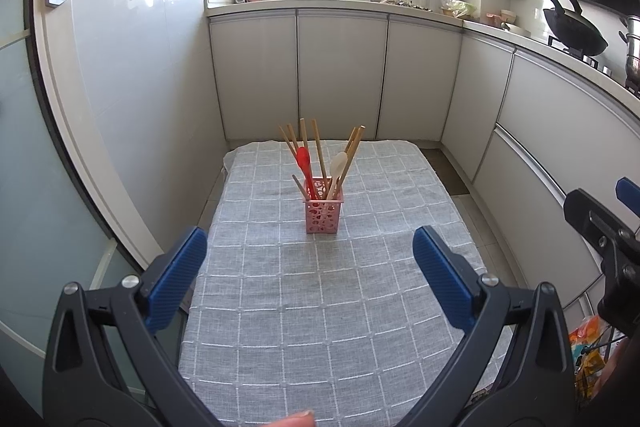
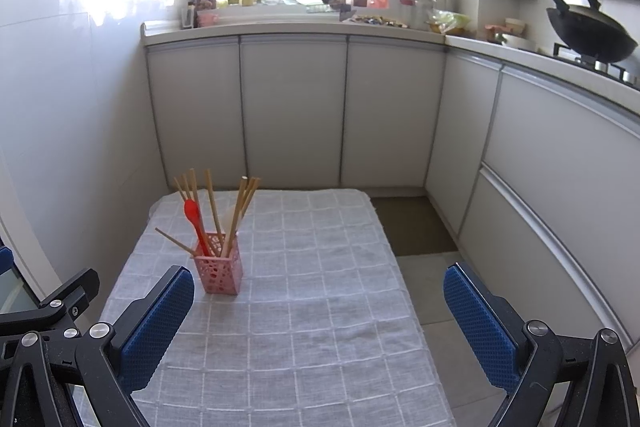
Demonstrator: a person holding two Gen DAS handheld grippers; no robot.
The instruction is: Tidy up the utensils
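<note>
Standing on grey cloth point(image 1: 320, 299), pink holder point(image 1: 323, 213) containing chopsticks point(image 1: 318, 151), red spoon point(image 1: 304, 159), white spoon point(image 1: 338, 165)

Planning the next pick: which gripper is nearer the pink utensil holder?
Probably right, narrowly. The right gripper has the pink utensil holder just ahead of its left finger; the left gripper faces it head-on, farther back. Both are open.

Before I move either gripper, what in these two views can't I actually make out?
- Pink holder: its inside and the utensils' lower ends are hidden by its walls in both views.
- White spoon: mostly behind the chopsticks in the right wrist view.
- Table's near edge: cut off by both frames' bottom edges.
</note>
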